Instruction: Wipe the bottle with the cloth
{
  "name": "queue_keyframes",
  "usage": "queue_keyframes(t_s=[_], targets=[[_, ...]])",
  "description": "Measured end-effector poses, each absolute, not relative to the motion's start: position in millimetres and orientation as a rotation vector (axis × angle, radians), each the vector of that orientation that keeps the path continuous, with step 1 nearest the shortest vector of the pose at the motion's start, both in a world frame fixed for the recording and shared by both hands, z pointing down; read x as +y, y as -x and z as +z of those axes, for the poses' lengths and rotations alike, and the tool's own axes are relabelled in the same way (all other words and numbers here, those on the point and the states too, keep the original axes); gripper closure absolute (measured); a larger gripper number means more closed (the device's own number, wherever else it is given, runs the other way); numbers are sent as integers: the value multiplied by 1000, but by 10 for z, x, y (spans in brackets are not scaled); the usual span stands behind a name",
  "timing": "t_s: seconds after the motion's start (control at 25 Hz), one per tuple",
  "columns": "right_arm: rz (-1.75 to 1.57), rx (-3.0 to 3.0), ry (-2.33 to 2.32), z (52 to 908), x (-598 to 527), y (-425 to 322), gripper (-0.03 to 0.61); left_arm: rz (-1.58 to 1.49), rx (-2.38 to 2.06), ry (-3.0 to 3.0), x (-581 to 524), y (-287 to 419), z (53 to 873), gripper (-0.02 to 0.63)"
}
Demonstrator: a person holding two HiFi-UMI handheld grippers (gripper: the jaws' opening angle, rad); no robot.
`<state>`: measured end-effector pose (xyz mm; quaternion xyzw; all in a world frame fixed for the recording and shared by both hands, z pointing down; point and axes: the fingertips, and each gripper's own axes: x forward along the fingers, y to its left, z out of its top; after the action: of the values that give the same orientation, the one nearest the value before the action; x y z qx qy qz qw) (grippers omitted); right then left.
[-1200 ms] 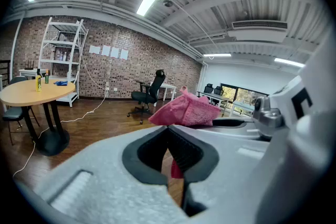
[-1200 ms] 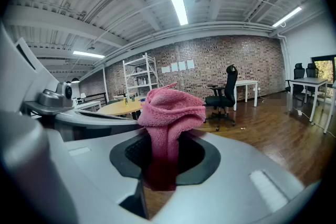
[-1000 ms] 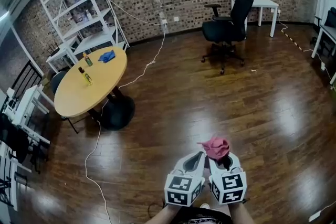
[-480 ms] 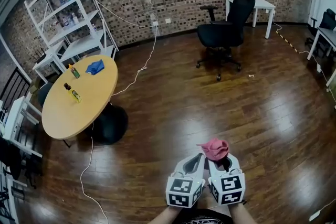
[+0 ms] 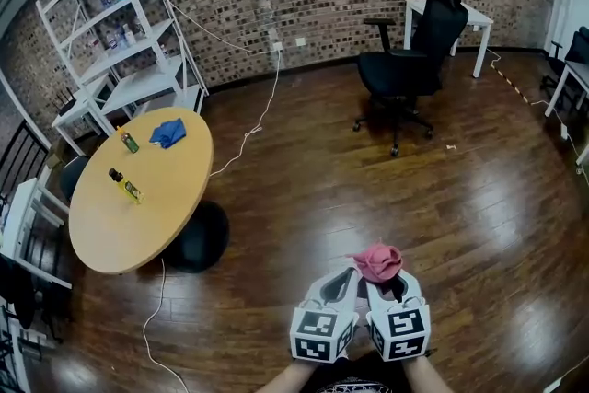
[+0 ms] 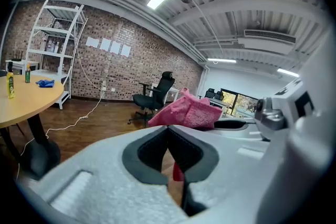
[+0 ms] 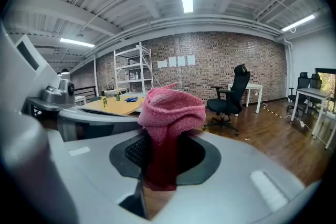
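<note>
While both grippers are held side by side low over the dark wooden floor, the right gripper has its fingers clamped on a pink cloth, whose bunched top stands up above the fingertips. Just beside it, the left gripper has its fingers pressed together with nothing between them. Well apart from both, at the left of the head view, a round wooden bench carries a yellow-labelled bottle with a dark cap. A smaller green bottle stands farther back on it, and a crumpled blue cloth lies near the far edge. Both bottles stand upright in the left gripper view. White shelving stands behind the bench against the brick wall. A white cable trails across the floor, and a black office chair sits before a white desk.
</note>
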<state>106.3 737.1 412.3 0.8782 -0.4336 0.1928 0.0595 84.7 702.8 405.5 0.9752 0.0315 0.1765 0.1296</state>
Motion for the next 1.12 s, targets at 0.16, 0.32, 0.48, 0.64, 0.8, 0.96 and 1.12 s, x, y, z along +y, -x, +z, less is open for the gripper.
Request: queue_keyframes(t_s=[0.16,0.32,0.48,0.64,0.8,0.96,1.12], targets=[[600,-1310,-2652,4148,7162,-1225,474,522,90,-2833,6804,-1006,4063,609],[600,-1318,-2647,4219,6960,-1423,474,531,75,-2839,6591,-1185,4145,611],[592,-1352,-2627,4242,6701,-1719,475,530,44,-2835,6363,-1465,4181,611],[579,-1414,-2590,4198,6408,-2032,475,519,-18,-2819,6081,-1779,4156,611],[566,-1511,-2517,4188,6087,-2297,475,496,-127,-2814,5782,-2053,4130,611],[545,-1636,-2410,4168,5708,-2451,475,482,-262,-2788,5466,-2193,4147,611],[516,-1781,-2275,4168,5255,-2447,474,458,-450,-2742,5058,-2131,4181,611]])
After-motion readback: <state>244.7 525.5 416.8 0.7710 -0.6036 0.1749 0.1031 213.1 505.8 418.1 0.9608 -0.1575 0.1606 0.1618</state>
